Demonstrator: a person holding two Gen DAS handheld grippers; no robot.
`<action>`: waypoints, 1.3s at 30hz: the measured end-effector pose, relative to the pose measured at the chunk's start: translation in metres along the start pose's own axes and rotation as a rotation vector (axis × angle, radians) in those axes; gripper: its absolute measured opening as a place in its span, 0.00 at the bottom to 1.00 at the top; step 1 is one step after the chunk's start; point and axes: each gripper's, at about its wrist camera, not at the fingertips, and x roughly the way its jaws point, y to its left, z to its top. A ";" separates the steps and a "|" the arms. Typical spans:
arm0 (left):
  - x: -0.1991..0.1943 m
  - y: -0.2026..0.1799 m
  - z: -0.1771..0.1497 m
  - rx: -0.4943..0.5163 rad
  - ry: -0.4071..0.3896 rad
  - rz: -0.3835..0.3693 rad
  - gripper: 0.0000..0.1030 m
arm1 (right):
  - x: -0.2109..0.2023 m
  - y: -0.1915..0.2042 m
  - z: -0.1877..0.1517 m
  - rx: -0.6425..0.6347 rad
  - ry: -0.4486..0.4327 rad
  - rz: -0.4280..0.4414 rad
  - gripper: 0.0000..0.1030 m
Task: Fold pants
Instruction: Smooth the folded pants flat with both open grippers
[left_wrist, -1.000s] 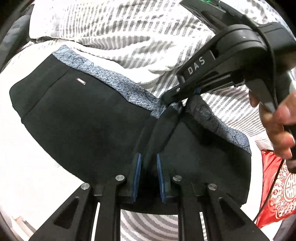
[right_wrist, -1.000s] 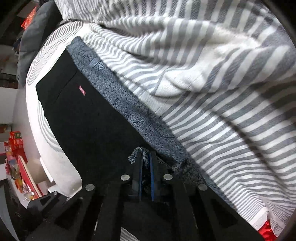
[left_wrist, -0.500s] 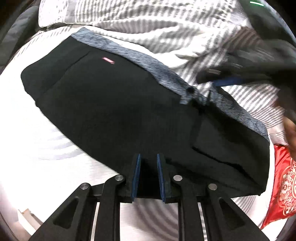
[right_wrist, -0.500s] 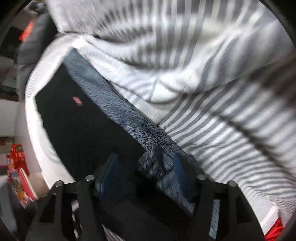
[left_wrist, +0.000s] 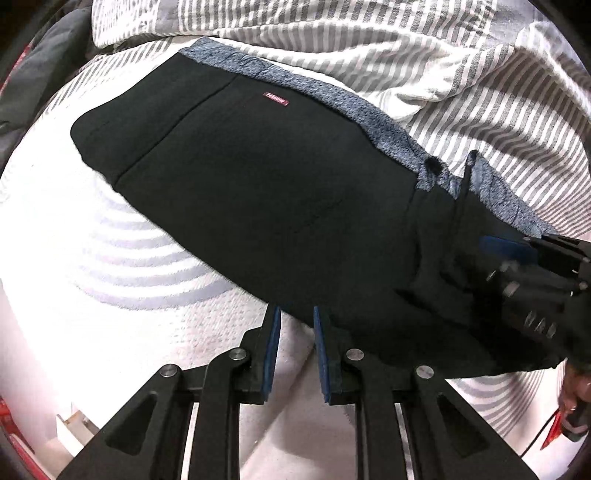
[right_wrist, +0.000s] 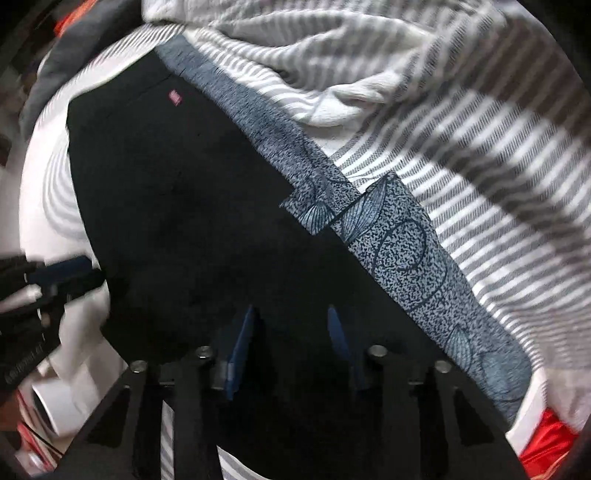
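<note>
Black pants (left_wrist: 258, 192) with a blue-grey patterned waistband (left_wrist: 332, 96) and a small red label (left_wrist: 275, 99) lie folded flat on a white bed. My left gripper (left_wrist: 295, 314) is open with a narrow gap, empty, at the pants' near edge. My right gripper (right_wrist: 291, 314) is open and empty, low over the black cloth (right_wrist: 184, 206) beside the waistband (right_wrist: 399, 251). The right gripper also shows in the left wrist view (left_wrist: 517, 254), at the right end of the pants. The left gripper shows blurred at the left edge of the right wrist view (right_wrist: 55, 273).
A grey-and-white striped blanket (left_wrist: 443, 74) is bunched behind the pants and shows too in the right wrist view (right_wrist: 461, 110). A white mattress cover (left_wrist: 92, 266) lies to the left and front. Red cloth (right_wrist: 546, 443) lies at the lower right.
Both grippers let go of the pants and pulled back. The right gripper opened, released the waistband and moved down to the pants' right end. The pants now lie flat.
</note>
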 end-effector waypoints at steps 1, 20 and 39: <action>-0.001 0.002 -0.001 -0.004 0.001 -0.001 0.19 | -0.004 0.000 0.000 0.005 -0.008 0.000 0.00; -0.033 -0.075 0.045 0.223 -0.160 -0.193 0.91 | -0.074 -0.111 -0.023 0.400 -0.069 0.065 0.67; 0.017 -0.118 0.044 0.453 0.032 -0.181 0.59 | -0.048 -0.115 -0.135 0.919 -0.090 0.532 0.56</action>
